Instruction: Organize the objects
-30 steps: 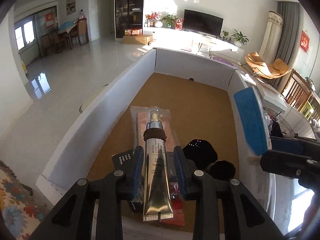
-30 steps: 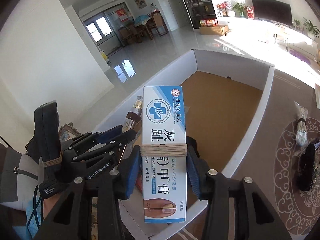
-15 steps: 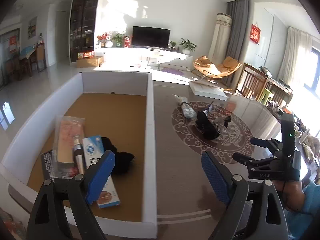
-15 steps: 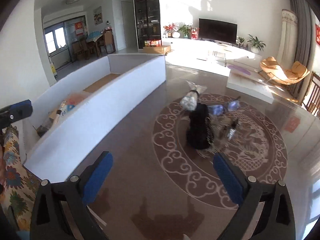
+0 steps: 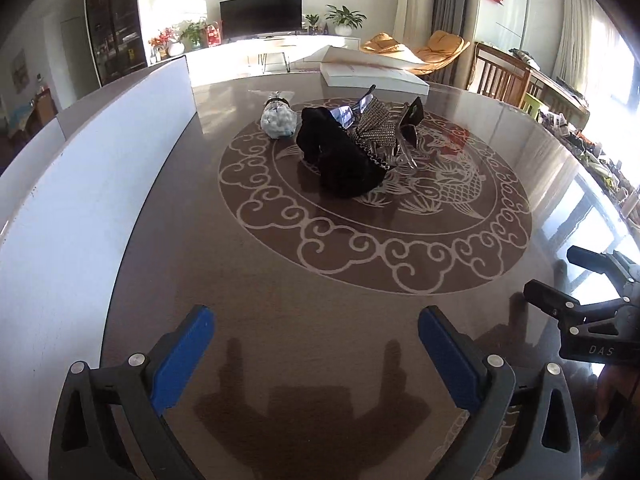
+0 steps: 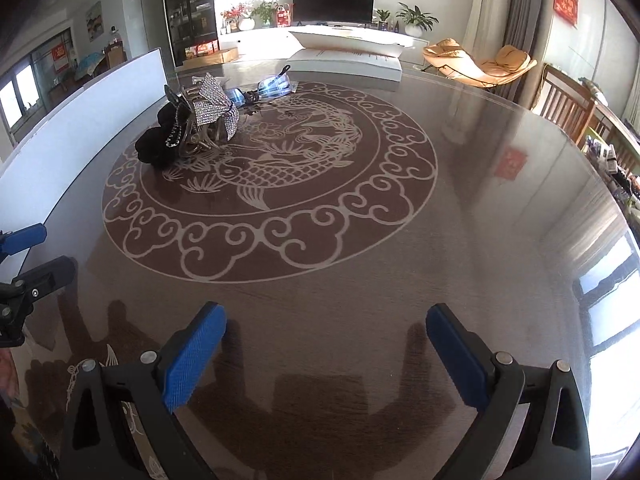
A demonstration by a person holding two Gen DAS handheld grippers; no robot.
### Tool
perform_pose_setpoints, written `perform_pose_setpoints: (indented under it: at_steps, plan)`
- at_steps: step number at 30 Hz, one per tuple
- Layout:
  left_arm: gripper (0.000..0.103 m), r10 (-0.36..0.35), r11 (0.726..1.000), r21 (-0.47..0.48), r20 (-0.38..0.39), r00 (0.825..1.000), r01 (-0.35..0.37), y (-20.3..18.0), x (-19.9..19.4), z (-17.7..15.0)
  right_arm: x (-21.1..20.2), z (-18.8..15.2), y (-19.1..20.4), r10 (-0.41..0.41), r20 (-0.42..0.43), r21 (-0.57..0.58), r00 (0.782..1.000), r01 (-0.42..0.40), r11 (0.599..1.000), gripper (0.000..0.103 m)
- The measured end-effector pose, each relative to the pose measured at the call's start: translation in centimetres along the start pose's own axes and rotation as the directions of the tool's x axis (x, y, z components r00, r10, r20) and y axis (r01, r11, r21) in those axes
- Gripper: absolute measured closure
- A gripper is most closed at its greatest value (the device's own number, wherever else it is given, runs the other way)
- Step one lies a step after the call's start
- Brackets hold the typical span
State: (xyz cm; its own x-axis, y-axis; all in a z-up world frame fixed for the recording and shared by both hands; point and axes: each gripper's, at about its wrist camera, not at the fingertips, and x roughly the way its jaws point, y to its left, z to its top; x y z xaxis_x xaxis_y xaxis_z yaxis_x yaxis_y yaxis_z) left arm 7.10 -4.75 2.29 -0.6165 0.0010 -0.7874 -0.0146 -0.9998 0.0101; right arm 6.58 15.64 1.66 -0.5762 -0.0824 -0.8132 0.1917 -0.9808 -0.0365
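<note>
A small heap lies on the patterned centre of the round brown table (image 5: 264, 280): a black fabric piece (image 5: 340, 164), a rhinestone bow clip (image 5: 376, 128), blue-lensed glasses (image 6: 272, 86) and a clear bag of pale beads (image 5: 278, 120). The right wrist view shows the same black fabric (image 6: 156, 148) and bow clip (image 6: 214, 106) at far left. My left gripper (image 5: 316, 320) hovers over bare table short of the heap, its jaws opening with nothing between them. My right gripper (image 6: 324, 320) is open and empty over the table's near side, to the right of the left gripper (image 6: 36, 256).
The white wall of a big box (image 5: 80, 208) runs along the table's left side. A flat white box (image 6: 348, 64) lies at the far edge. Wooden chairs (image 6: 568, 100) stand at the right. My right gripper (image 5: 556, 270) shows at the left wrist view's right edge.
A second ago the left gripper held a metallic tube and the right a blue-and-white carton over the box. Both let go, opened wide and swung right, out over the table.
</note>
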Motion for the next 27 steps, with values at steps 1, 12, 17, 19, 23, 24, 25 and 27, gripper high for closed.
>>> perform_pose_setpoints:
  at_steps: [1,12,17,19,23,24,25,27]
  plan:
    - [0.0,0.026,1.0,0.013,-0.005,1.0,-0.026,-0.2,0.4,0.4,0.0,-0.1,-0.1,-0.005,0.001,0.007,1.0,0.005,1.0,0.002]
    - [0.0,0.012,1.0,-0.025,-0.043,0.999,-0.013,0.2,2.9,0.7,-0.1,-0.4,-0.5,-0.004,-0.012,0.04,1.0,0.005,0.999,0.0]
    - [0.0,0.012,1.0,-0.024,-0.043,0.999,-0.013,0.1,2.8,0.6,-0.2,-0.4,-0.4,-0.004,-0.012,0.04,1.0,0.005,0.999,0.0]
    - [0.0,0.012,1.0,-0.024,-0.044,0.999,-0.013,0.1,2.8,0.7,-0.2,-0.4,-0.5,-0.004,-0.012,0.04,1.0,0.004,0.999,0.0]
    - [0.0,0.011,1.0,-0.024,-0.043,0.999,-0.013,0.1,2.8,0.7,-0.2,-0.4,-0.5,-0.004,-0.012,0.04,1.0,0.005,0.999,0.0]
    - [0.0,0.011,1.0,-0.024,-0.044,0.999,-0.012,0.1,2.8,0.7,-0.2,-0.4,-0.5,-0.004,-0.012,0.04,1.0,0.004,0.999,0.0]
    - [0.0,0.011,1.0,-0.024,-0.044,0.999,-0.012,0.1,2.8,0.7,-0.2,-0.4,-0.5,-0.004,-0.012,0.04,1.0,0.004,0.999,0.0]
    - [0.0,0.011,1.0,-0.024,-0.043,0.999,-0.012,0.1,2.8,0.7,-0.1,-0.4,-0.5,-0.004,-0.012,0.04,1.0,0.004,0.999,0.0]
